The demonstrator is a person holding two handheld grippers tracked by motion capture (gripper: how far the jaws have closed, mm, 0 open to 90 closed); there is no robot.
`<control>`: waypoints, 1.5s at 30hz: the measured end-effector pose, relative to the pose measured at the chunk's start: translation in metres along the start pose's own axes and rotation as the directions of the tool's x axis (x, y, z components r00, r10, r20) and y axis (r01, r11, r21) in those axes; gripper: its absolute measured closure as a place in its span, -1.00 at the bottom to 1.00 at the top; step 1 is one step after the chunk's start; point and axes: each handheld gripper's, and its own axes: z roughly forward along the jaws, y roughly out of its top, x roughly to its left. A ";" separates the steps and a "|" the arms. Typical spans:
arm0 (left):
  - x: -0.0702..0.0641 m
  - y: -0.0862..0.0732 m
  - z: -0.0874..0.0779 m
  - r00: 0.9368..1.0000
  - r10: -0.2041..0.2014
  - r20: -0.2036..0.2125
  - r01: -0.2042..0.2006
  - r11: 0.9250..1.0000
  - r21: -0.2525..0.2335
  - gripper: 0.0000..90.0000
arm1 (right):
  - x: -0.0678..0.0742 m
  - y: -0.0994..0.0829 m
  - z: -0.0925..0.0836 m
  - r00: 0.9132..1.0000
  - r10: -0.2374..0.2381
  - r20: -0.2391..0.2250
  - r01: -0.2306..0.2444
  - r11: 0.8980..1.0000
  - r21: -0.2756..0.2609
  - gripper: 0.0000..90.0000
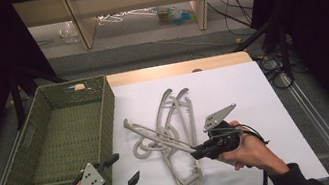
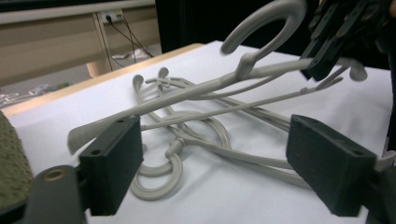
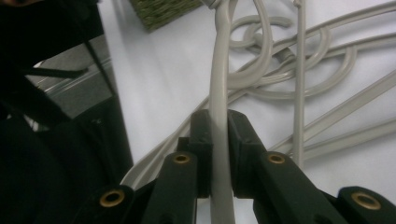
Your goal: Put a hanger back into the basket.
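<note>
Right gripper clamped on one pale grey plastic hanger [image 1: 160, 141]; left gripper spread, empty.

Nearest the person, at the table's front edge, the left gripper [image 1: 122, 180] sits low just in front of the green woven basket's [image 1: 107, 113] near corner — jaws wide apart, nothing between them. In the left gripper view its two black pads frame the hanger pile. Right of it, the right gripper [image 1: 197, 153] has its jaws pressed together on an arm of the held hanger; the right gripper view shows the grey bar pinched between both pads [image 3: 201, 135]. That hanger is lifted at the gripped end, hook raised — its far end reaches over the pile. Beyond lie the other pale grey plastic hangers [image 1: 175, 106], tangled on the white tabletop sheet [image 1: 232, 86], right of the basket.
</note>
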 end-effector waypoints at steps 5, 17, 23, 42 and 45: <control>-0.010 0.009 0.027 0.997 0.081 0.019 -0.082 0.993 0.088 -0.48 | 0.000 -0.012 -0.013 0.997 -0.060 -0.058 0.062 0.998 0.023 0.83; -0.019 0.020 0.076 0.952 0.254 0.168 -0.286 0.936 0.206 -0.28 | 0.007 -0.019 -0.021 0.987 -0.099 -0.124 0.104 0.994 0.033 0.83; -0.016 0.024 0.092 0.918 0.314 0.243 -0.365 0.908 0.205 -0.08 | 0.009 -0.019 -0.021 0.984 -0.113 -0.137 0.119 0.992 0.040 0.83; -0.016 0.047 0.096 0.866 0.249 0.433 -0.371 0.901 0.224 0.70 | -0.003 -0.016 -0.039 0.984 -0.176 0.016 0.176 0.984 -0.009 0.53; -0.016 0.048 0.096 0.880 0.212 0.424 -0.339 0.907 0.250 0.72 | -0.005 -0.015 -0.040 0.988 -0.147 0.055 0.149 0.988 -0.032 0.31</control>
